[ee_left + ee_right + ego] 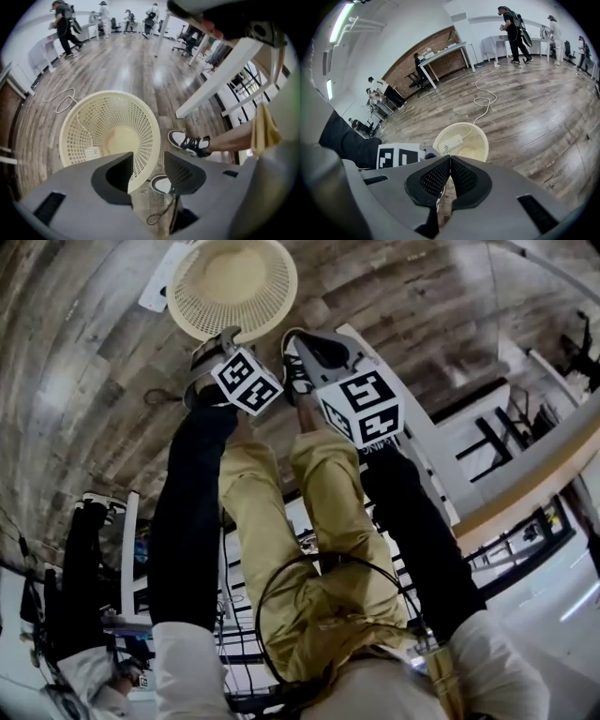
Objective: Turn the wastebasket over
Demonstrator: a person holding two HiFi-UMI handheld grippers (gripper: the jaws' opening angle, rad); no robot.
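The wastebasket (232,282) stands upright on the wooden floor (84,352), mouth to the ceiling, at twelve o'clock from my feet in the head view. Nothing of the turning-over is done yet. I bend over it with both arms reaching down, because it sits low and its rim is what I need.

My left tool (149,153) points steeply down with its jaws about half apart and nothing pressed between the pads. In its own view the near lip of the basket runs up through the gap. The left jaw is over the inside of the mesh wall, and the right jaw is outside it, over floor and shoe. I judge this a straddle set up to pinch the rim, since that thin wall is the only part these jaws can take. Whether a pad already touches the lip I cannot tell.

My right tool (450,158) is closed pad on pad and holds nothing. The basket lies at twelve o'clock just past its tips, and I read this tool as kept free to push or steady the side.

My shoes (187,142) stand close at the basket's four o'clock in the left gripper view. Tipping it away from my feet therefore looks safest.
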